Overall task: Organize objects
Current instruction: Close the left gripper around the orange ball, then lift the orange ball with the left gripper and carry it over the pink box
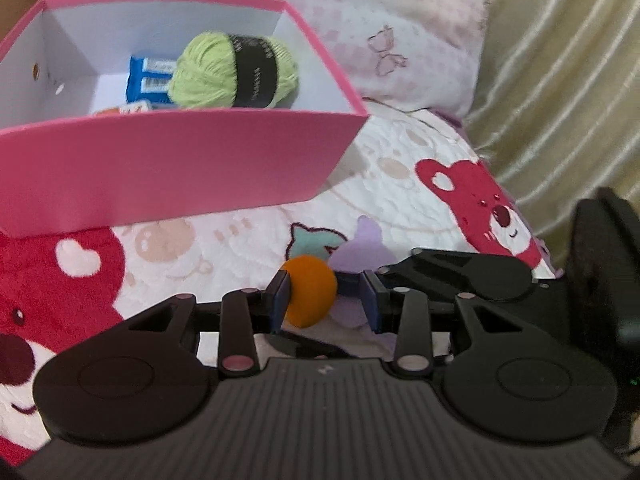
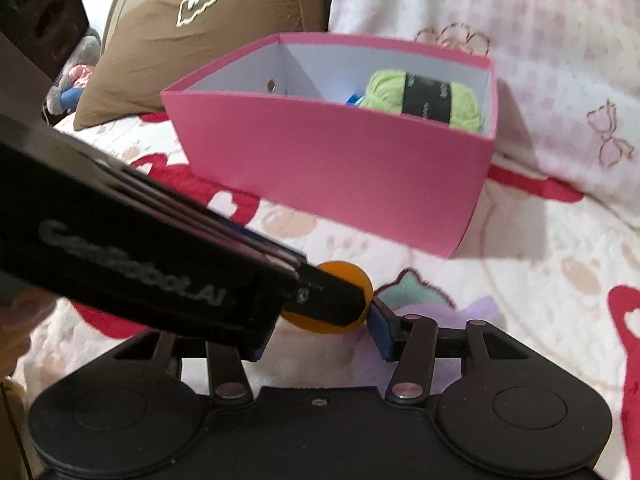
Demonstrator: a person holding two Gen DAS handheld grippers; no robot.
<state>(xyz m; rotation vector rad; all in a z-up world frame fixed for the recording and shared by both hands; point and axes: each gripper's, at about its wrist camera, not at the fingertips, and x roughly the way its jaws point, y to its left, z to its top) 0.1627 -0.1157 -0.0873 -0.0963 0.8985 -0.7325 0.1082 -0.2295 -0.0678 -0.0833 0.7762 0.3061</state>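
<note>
Seemingly mid-handover: the orange ball [image 1: 310, 296] sits between left gripper [image 1: 326, 300] and right gripper [image 2: 318, 340], touching both; I cannot tell which clamps it. Next, lift it into the pink box [image 1: 180, 168] at eleven o'clock.

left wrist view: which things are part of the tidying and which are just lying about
Part of the job: orange ball, pink box, green yarn, blue packet.
Lying about: bear quilt, floral pillow, gold curtain.
</note>
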